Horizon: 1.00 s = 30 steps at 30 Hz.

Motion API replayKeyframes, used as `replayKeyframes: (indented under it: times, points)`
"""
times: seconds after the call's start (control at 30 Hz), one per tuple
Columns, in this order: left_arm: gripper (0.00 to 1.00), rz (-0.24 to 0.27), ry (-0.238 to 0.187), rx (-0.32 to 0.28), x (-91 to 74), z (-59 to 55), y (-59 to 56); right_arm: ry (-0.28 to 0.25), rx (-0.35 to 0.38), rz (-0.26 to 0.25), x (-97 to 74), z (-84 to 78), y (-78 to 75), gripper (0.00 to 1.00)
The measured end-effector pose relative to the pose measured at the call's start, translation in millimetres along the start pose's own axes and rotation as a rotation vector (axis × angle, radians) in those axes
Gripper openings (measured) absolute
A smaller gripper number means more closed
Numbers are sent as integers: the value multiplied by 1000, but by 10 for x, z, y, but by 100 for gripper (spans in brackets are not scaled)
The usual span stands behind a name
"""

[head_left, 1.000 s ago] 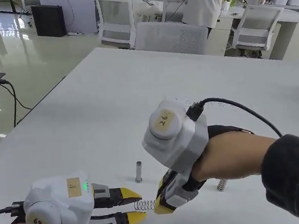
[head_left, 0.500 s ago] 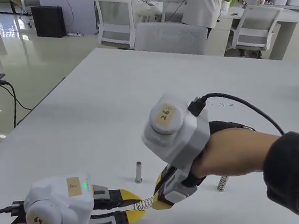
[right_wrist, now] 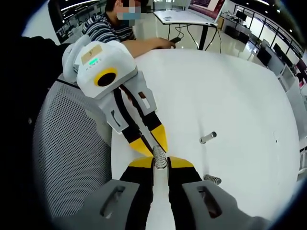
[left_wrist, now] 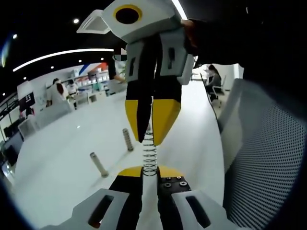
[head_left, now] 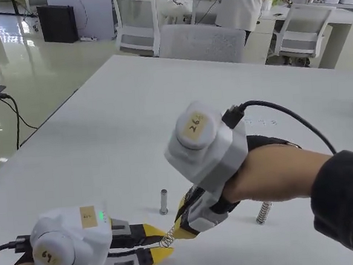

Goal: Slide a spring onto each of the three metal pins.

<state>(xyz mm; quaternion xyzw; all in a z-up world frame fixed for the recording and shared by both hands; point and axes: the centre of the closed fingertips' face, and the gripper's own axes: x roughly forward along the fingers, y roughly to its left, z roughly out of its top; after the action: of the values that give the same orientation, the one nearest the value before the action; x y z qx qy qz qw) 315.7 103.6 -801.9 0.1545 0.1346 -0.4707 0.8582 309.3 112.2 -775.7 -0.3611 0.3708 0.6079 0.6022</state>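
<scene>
Bridging left hand-held gripper (left_wrist: 149, 171) and right one (right_wrist: 160, 164), spring (left_wrist: 149, 152) seems clamped.

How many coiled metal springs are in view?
2. One coiled metal spring is held between the left gripper and right gripper; the other spring stands on the white table, right of them. More may be hidden.

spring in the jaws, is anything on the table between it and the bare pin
Nothing visible stands in the way. The spring is held just in front of the pin, with bare table between them.
</scene>
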Motion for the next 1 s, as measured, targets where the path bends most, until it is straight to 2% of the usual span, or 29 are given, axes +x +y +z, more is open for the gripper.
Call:
replayKeyframes:
  times: [0.27, 0.57, 0.63, 1.0]
  points:
    - [2, -2, -19, -28, 4, 35, 4, -43, -19, -15, -29, 131, -3, 8]
    - [2, 9, -28, -36, -11, 38, 39, -42, -59, -14, -13, 136, 8, 10]
    - [2, 9, -30, -33, -7, 46, 37, -38, -59, -15, -4, 125, 7, 13]
    - [2, 2, -32, -10, -15, 73, 20, 21, -76, 16, 70, 53, 45, 13]
